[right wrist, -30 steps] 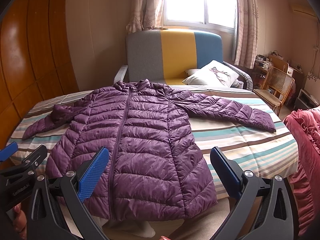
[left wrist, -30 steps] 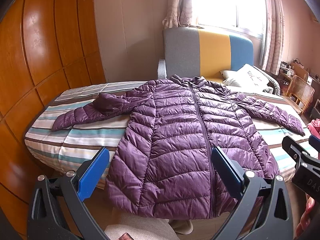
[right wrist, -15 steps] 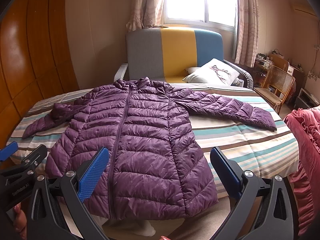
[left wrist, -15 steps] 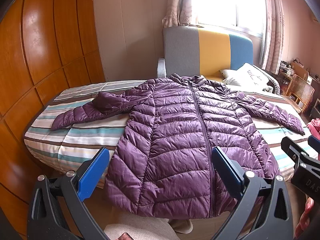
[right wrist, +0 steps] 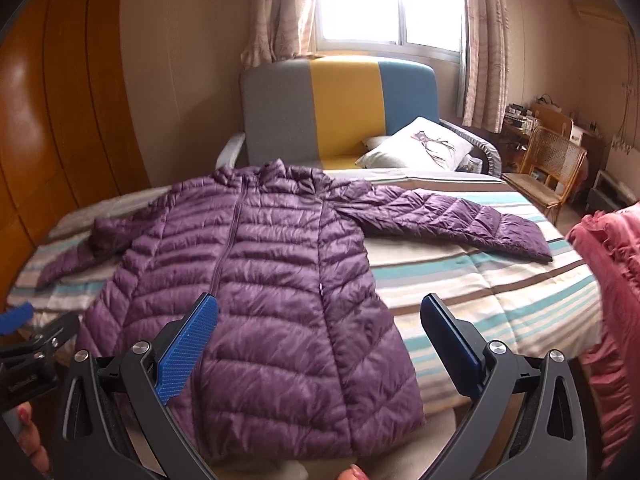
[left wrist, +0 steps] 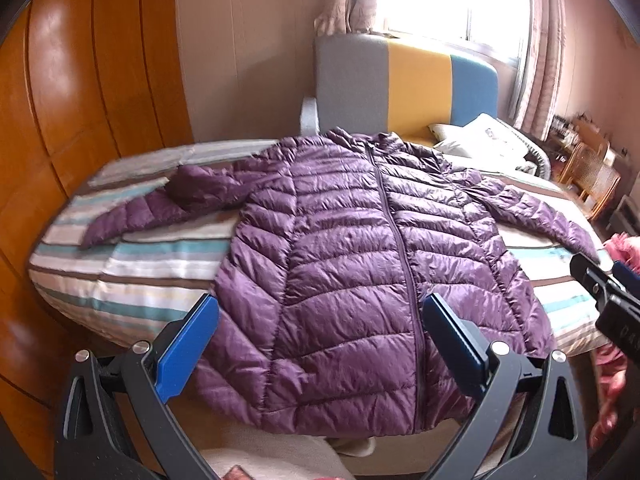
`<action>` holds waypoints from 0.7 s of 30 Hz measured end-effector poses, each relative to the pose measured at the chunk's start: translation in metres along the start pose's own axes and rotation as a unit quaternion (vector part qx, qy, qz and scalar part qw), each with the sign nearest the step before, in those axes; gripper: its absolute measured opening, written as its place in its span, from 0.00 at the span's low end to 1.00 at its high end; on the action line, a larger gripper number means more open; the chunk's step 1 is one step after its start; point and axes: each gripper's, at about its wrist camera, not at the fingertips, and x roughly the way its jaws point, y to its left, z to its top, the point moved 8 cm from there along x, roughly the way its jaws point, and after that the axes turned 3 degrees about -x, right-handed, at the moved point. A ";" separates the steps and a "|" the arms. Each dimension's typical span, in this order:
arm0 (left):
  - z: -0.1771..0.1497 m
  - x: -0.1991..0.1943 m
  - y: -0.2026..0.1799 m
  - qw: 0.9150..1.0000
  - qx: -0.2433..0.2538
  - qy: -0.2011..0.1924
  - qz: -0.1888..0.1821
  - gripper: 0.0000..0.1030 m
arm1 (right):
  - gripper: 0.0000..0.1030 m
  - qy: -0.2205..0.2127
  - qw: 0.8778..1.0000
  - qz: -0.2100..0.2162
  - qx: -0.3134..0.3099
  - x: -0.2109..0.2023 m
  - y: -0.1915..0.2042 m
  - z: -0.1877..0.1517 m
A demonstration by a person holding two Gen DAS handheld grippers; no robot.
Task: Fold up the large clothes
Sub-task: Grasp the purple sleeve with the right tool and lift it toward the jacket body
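The jacket (left wrist: 360, 272), a purple quilted one, lies face up and zipped on the bed (left wrist: 132, 264), spread flat with both sleeves stretched out to the sides and its hem hanging over the near edge. The left gripper (left wrist: 320, 344) hovers above that hem with its blue pads (left wrist: 188, 344) set wide apart and nothing between them. The right gripper (right wrist: 320, 344) hangs just beside it, over the jacket's lower right half, equally wide and holding nothing; its fingers (right wrist: 448, 344) frame the hem corner and a stretch of striped bedding. Neither tool touches the fabric, as far as I can tell from these angles.

Outward from there, the right sleeve (right wrist: 452, 220) runs across the stripes toward a pink ruffled cover (right wrist: 612, 280) at the bed's side, while the left sleeve (left wrist: 160, 208) is bent at the elbow. Beyond the collar stands a sofa (right wrist: 340, 108) in grey, yellow and blue with a white pillow (right wrist: 420, 148) on it, under a bright window (right wrist: 384, 0). A wooden wardrobe (left wrist: 80, 100) fills the left wall, and a cane chair (right wrist: 548, 168) sits at the far right.
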 end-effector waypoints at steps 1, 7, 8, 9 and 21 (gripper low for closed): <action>0.001 0.006 0.003 1.000 -0.010 0.003 -0.008 0.98 | 0.97 -0.005 1.000 0.012 0.011 0.005 -0.007 0.001; 0.010 0.042 0.015 1.000 -0.023 -0.005 0.014 0.98 | 0.97 0.059 0.997 -0.040 0.039 0.054 -0.059 -0.008; 0.012 0.048 0.015 1.000 -0.011 -0.004 0.028 0.98 | 0.97 0.073 0.995 -0.045 0.052 0.066 -0.073 -0.011; 0.014 0.055 0.015 0.999 0.002 -0.006 0.041 0.98 | 0.97 0.080 0.993 -0.053 0.063 0.075 -0.088 -0.013; 0.027 0.146 0.030 0.996 0.009 0.043 0.083 0.98 | 0.97 0.104 0.959 -0.165 0.204 0.161 -0.265 -0.015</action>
